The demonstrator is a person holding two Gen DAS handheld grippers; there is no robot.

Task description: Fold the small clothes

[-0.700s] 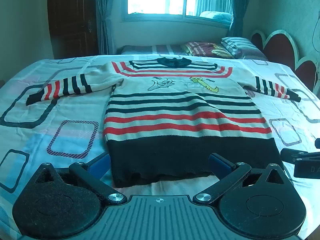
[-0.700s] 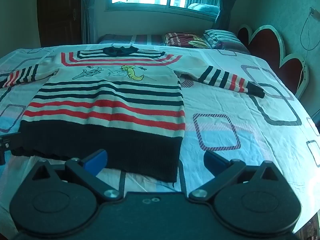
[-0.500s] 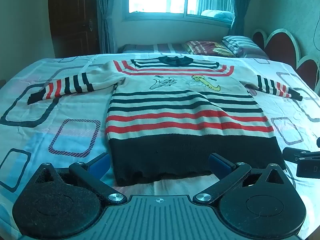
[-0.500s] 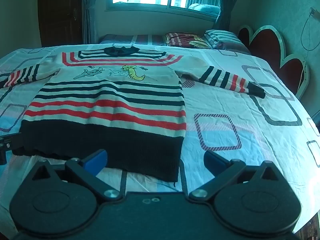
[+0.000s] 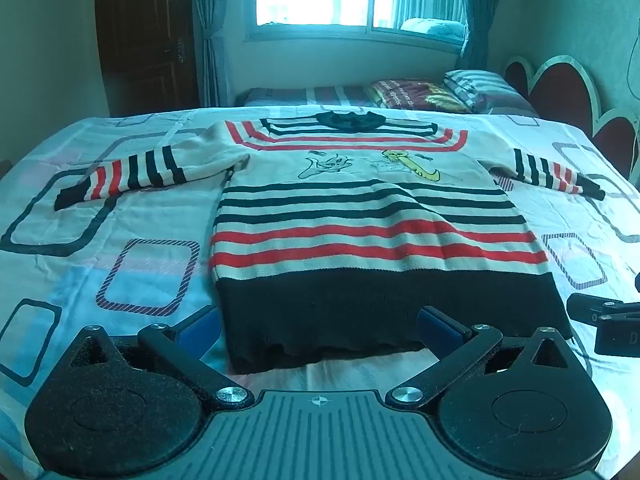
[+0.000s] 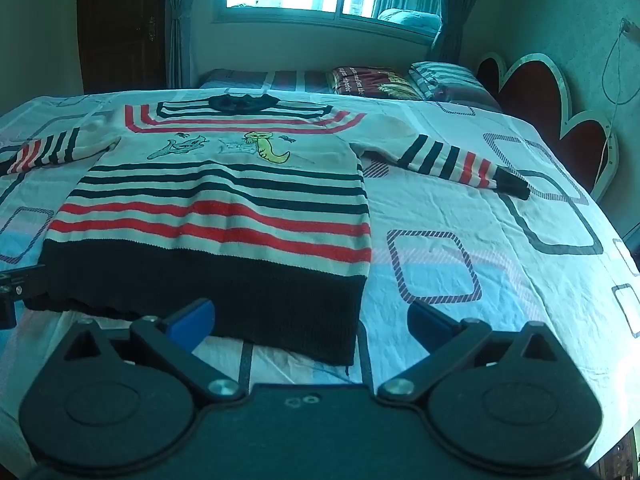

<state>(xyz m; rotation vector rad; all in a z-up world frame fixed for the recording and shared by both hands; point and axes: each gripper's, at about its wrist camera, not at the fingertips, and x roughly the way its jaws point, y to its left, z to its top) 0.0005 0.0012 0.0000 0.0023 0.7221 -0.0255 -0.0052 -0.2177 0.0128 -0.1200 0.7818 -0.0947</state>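
A small striped sweater (image 5: 360, 216) lies flat on the bed, front up, sleeves spread, black hem nearest me. It also shows in the right wrist view (image 6: 216, 208). My left gripper (image 5: 318, 326) is open and empty, hovering over the hem's left part. My right gripper (image 6: 310, 322) is open and empty over the hem's right corner. The right gripper's body shows at the right edge of the left wrist view (image 5: 604, 320). The left gripper's edge shows at the left of the right wrist view (image 6: 16, 286).
The bed (image 5: 100, 240) has a light sheet with rectangle patterns. Folded blankets and pillows (image 5: 452, 92) lie at the far end under the window. A red headboard (image 6: 556, 112) stands on the right. A dark door (image 5: 148, 40) is at the back left.
Both grippers have shifted slightly; the sweater sits a touch nearer and lower in both views. It has not been touched.
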